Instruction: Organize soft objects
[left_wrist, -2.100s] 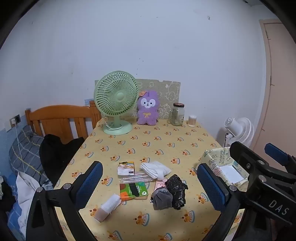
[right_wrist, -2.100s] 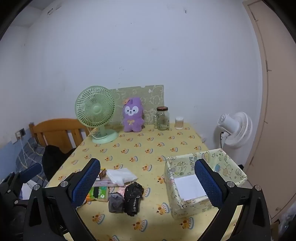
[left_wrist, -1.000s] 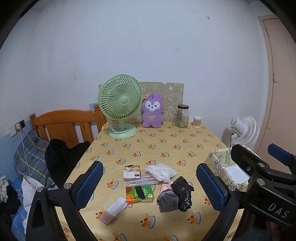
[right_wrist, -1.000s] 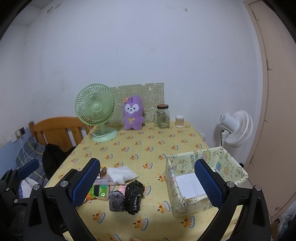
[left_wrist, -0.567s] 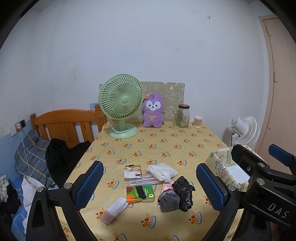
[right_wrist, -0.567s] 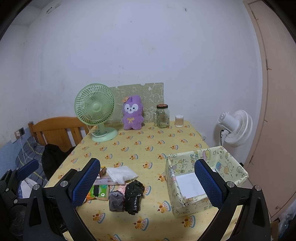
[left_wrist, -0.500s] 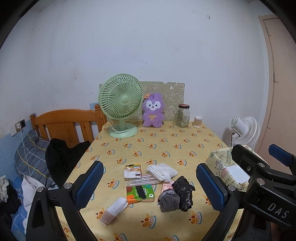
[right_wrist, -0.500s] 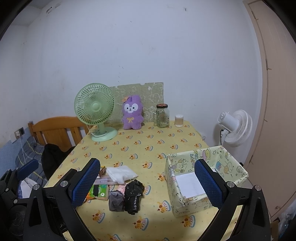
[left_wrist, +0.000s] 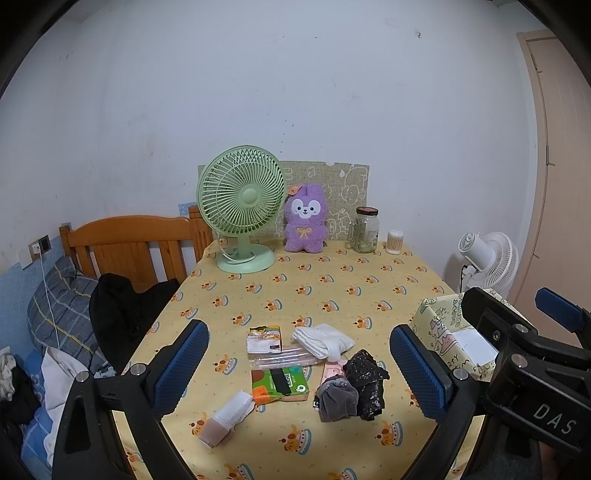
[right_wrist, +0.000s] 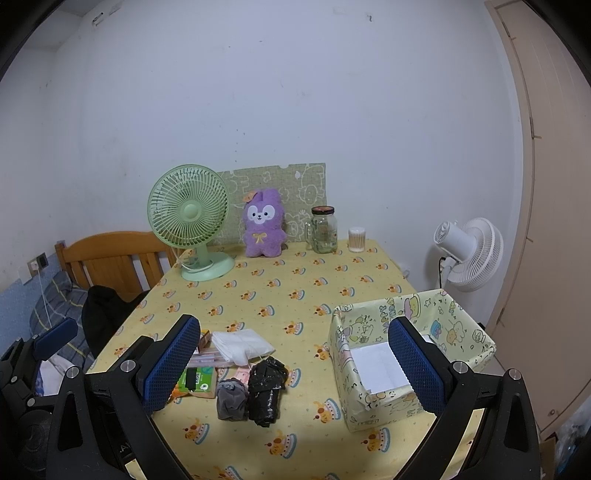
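Note:
A pile lies at the table's near middle: a white folded cloth (left_wrist: 325, 340) (right_wrist: 242, 345), a grey rolled sock (left_wrist: 337, 396) (right_wrist: 231, 398), a crumpled black bag (left_wrist: 366, 382) (right_wrist: 267, 387), a green tissue pack (left_wrist: 279, 382) and a rolled white piece (left_wrist: 225, 413). A patterned open box (right_wrist: 410, 354) (left_wrist: 439, 325) stands at the right. My left gripper (left_wrist: 299, 365) is open and empty, held above the table's near edge. My right gripper (right_wrist: 293, 365) is open and empty, between the pile and the box.
A green desk fan (left_wrist: 242, 206), a purple plush rabbit (left_wrist: 306, 223), a glass jar (left_wrist: 364, 229) and a small cotton-swab cup (left_wrist: 394, 242) stand at the table's far end. A wooden bed frame (left_wrist: 125, 243) and dark clothes are at the left; a white floor fan (right_wrist: 469, 253) is at the right.
Both grippers have drawn back and risen slightly, so the table looks a little farther away. Nothing on the table has moved. Both stay open.

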